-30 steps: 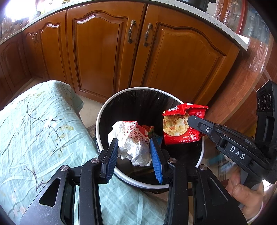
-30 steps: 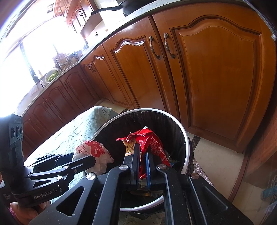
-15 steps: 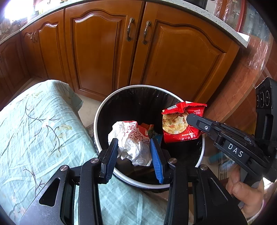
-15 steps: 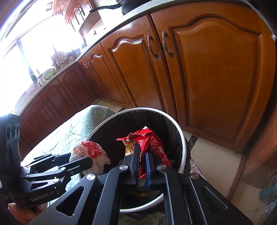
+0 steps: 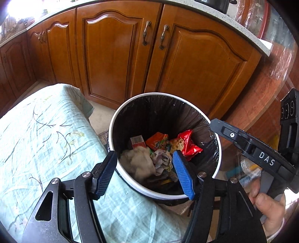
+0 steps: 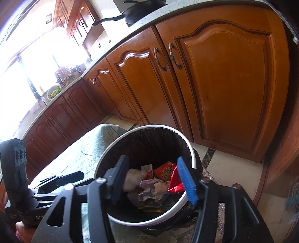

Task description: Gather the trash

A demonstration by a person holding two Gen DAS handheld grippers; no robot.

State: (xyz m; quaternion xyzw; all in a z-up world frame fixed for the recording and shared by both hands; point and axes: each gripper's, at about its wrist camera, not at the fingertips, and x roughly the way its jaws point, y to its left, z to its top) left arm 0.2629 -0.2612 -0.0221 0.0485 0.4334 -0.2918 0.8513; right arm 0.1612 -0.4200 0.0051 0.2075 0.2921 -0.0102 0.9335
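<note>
A round trash bin [image 5: 158, 94] with a white rim and black liner stands on the floor under both grippers. My left gripper [image 5: 143, 158] hovers over its near rim, jaws opening, nothing between the blue pads. A crumpled white wrapper [image 5: 138, 164] lies blurred inside the bin below it. Beside it in the bin lies a red chip bag [image 5: 188, 144], among other wrappers. My right gripper [image 6: 152, 160] hangs over the same bin [image 6: 149, 127], jaws opening and empty, with the red chip bag [image 6: 174, 179] and the white wrapper [image 6: 134, 177] down in the liner.
Brown wooden cabinet doors [image 5: 115, 56] stand right behind the bin. A table with a pale green cloth [image 5: 37, 140] touches the bin's left side. A person's hand [image 5: 269, 211] holds the right gripper's handle. A black pan [image 6: 142, 11] sits on the counter above.
Both grippers have opened. The white wrapper has dropped out of the left one and the red chip bag out of the right one, both into the bin.
</note>
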